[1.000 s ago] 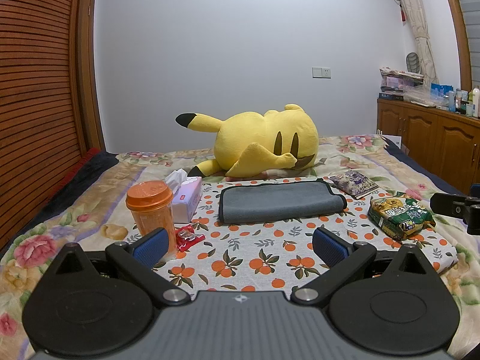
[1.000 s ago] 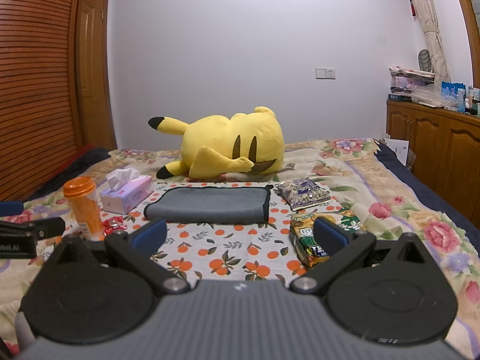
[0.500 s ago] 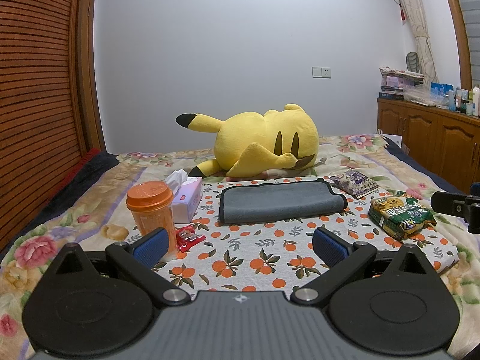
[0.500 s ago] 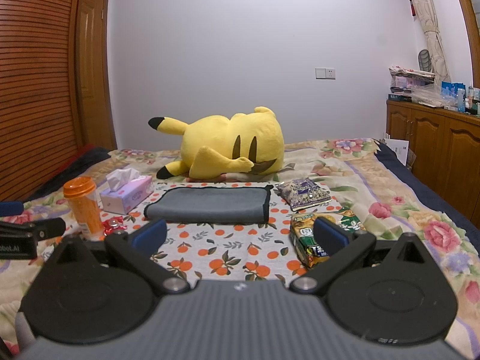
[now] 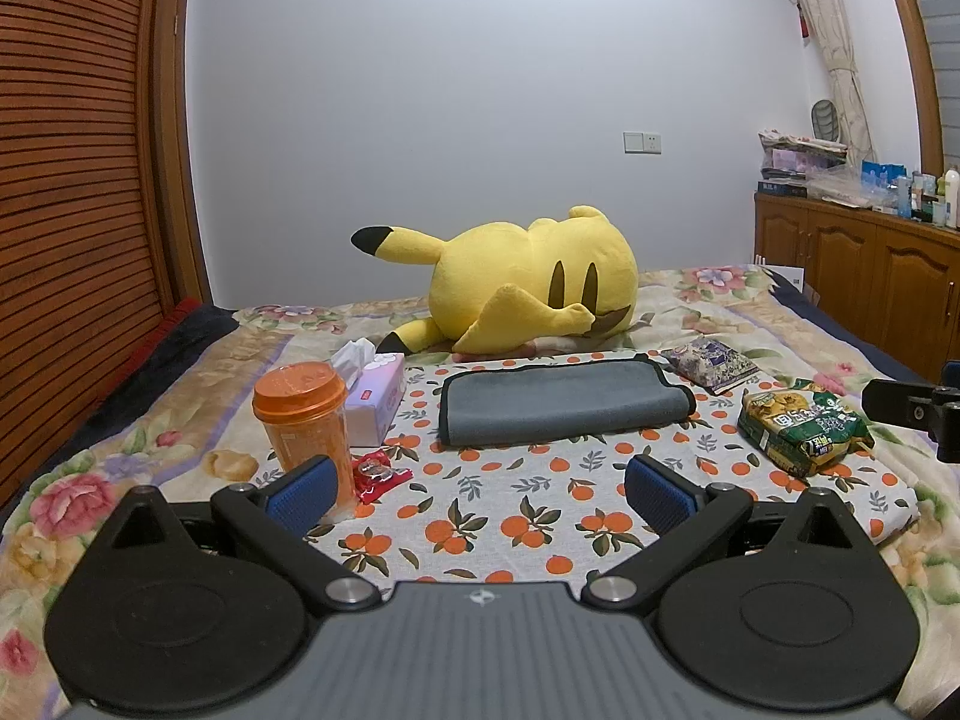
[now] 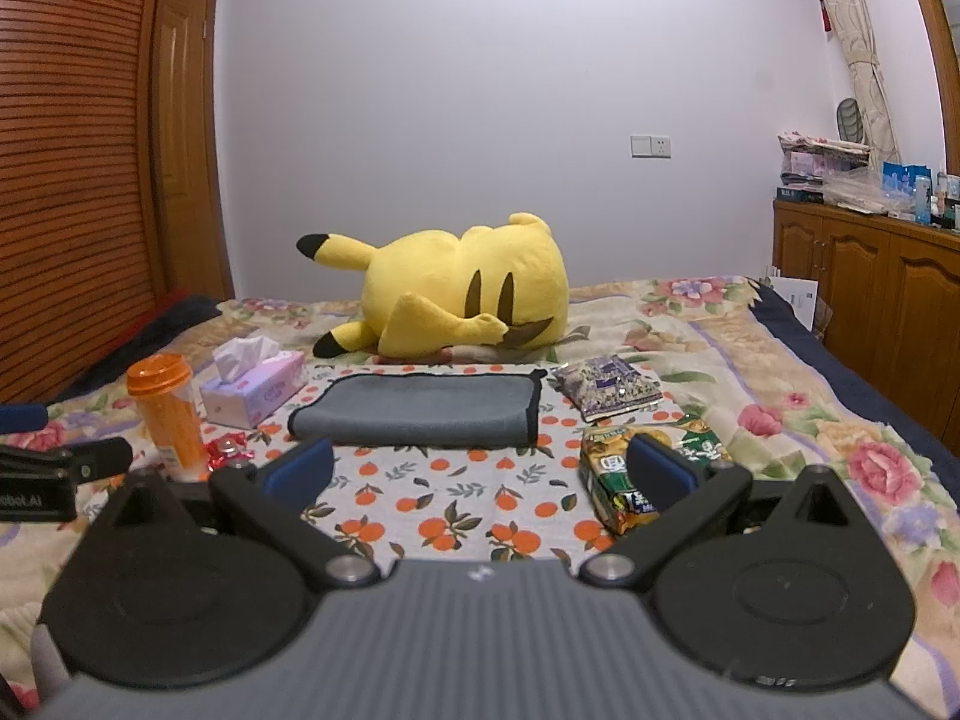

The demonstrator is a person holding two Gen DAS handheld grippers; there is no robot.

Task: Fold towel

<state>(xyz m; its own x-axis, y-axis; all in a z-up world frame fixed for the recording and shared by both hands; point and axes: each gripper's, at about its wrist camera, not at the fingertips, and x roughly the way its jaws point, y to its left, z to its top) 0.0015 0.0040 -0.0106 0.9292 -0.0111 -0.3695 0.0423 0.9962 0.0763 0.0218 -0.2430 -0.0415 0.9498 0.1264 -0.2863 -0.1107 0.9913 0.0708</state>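
**Bed stock: towel folded at the far middle, both grippers idle**

- Towel (image 5: 561, 402): grey, dark-edged, lying on the orange-print cloth (image 5: 510, 516) toward its far edge, just in front of the plush (image 5: 528, 288). It looks doubled already, with a rolled fold at its right end; you judge whether another fold is due.
- Left gripper (image 5: 477, 489): you hold it low over the cloth's near edge, jaws spread wide, nothing between them. It faces the towel squarely, likely to line up an approach.
- Right gripper (image 6: 480, 471): likewise released and empty, near edge, aimed at the towel (image 6: 420, 414).
- Cup (image 5: 306, 420), tissue box (image 5: 375, 399), red wrapper (image 5: 378, 474): left side of the cloth, clear of the towel.
- Purple packet (image 5: 711, 363), green packet (image 5: 804, 426): right side, the green one close to your right gripper's path.
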